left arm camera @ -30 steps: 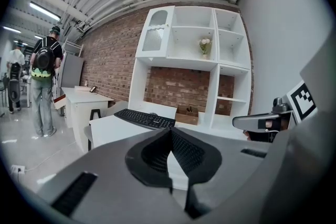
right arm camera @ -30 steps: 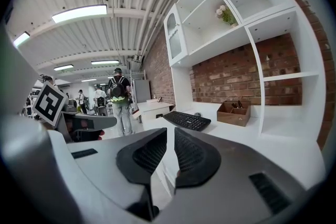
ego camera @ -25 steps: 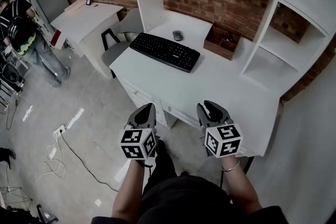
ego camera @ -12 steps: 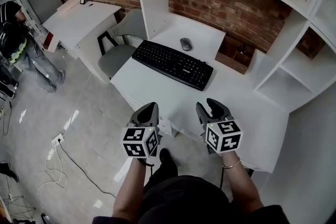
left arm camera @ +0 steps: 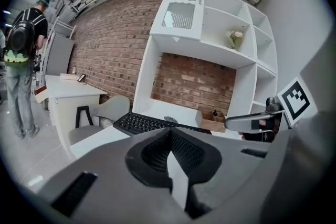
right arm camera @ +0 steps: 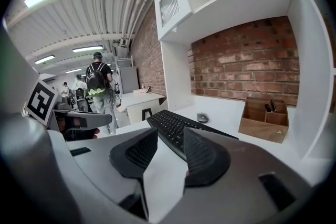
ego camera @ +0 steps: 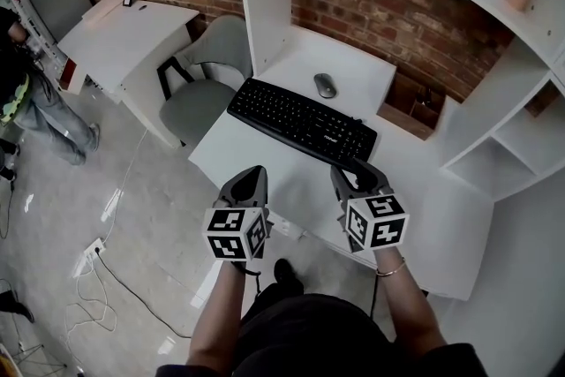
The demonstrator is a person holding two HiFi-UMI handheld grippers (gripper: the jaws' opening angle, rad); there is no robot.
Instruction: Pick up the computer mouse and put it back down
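**A:** Where is the mouse, and what are the grippers doing?

**B:** The mouse (ego camera: 325,85) lies near the back edge of the desk (ego camera: 424,190), just behind the keyboard (ego camera: 302,121). Both grippers hover at the front edge, well apart from the mouse. The left gripper (ego camera: 251,178) has its jaws pressed together and holds nothing. The right gripper (ego camera: 356,174) has its jaws partly spread. They have just been opening, with nothing between them.

**A:** What could go wrong?

**B:** Probably the reach. The keyboard lies across the path, so a low gripper may press keys or shove it. The mouse is a small grey dome, smooth and likely slick. Ribbed black pads closing off-centre could squirt it toward the open wooden box (ego camera: 413,106) at the back right. Half-spread jaws may also be too narrow to straddle it. The desk is flat, white and matte, and the keyboard is black and low.
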